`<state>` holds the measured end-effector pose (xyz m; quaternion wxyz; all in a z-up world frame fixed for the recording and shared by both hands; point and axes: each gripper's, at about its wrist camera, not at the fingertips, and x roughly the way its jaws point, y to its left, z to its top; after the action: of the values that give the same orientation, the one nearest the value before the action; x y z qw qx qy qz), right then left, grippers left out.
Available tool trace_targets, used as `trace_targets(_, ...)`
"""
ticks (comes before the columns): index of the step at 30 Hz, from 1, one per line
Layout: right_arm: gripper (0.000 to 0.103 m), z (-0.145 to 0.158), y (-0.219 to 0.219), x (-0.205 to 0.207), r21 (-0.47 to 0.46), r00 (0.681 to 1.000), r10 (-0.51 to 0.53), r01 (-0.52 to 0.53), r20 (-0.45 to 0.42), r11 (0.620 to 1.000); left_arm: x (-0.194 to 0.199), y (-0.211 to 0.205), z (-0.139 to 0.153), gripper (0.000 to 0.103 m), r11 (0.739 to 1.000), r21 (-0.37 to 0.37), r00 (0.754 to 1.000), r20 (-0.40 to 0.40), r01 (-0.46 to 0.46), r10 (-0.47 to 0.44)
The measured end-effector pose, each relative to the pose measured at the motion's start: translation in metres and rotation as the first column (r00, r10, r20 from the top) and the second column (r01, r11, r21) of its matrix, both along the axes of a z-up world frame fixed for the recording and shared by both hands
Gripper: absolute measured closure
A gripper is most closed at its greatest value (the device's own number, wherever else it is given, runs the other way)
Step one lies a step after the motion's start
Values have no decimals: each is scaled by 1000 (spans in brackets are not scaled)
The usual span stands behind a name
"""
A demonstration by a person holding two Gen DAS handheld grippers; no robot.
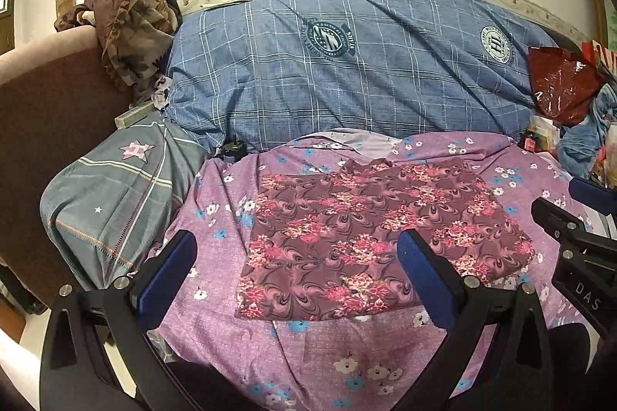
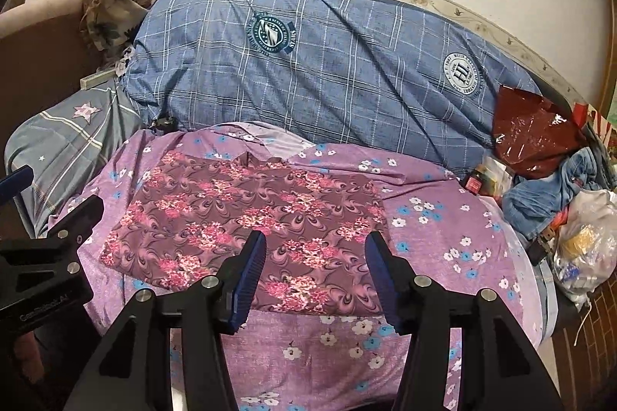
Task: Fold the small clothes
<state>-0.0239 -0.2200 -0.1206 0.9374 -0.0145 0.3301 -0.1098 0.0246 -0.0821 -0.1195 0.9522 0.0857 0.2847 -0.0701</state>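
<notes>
Left gripper (image 1: 297, 256), right gripper (image 2: 315, 256) agape, empty

You see a matt, soft printed-cloth garment (image 2: 246, 218) on a matt woven sheet (image 2: 424, 237). At right, the red plastic bag (image 2: 536, 137) looks glossy and crinkled. Your gripper fingers (image 2: 250, 272) are matt black plastic with ribbed blue pads.

Bright, even indoor light; sharp focus; heavy fisheye bending, dark corners.

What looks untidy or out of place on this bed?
The folded garment lies flat, only its far edge rumpled. The clutter sits at the bed's right edge: a red bag, crumpled jeans and a plastic bag.
</notes>
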Motion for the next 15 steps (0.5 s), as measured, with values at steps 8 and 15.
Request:
trace_targets(8, 47, -13, -15, 3, 15, 1000, -17, 18, -13, 1000, 2, -22, -8, 0, 999, 45, 1000, -12, 22, -21)
trace_targets(15, 47, -25, -30, 8, 30, 999, -33, 34, -39, 999, 11, -44, -21, 0, 996, 70, 998, -48, 55, -51)
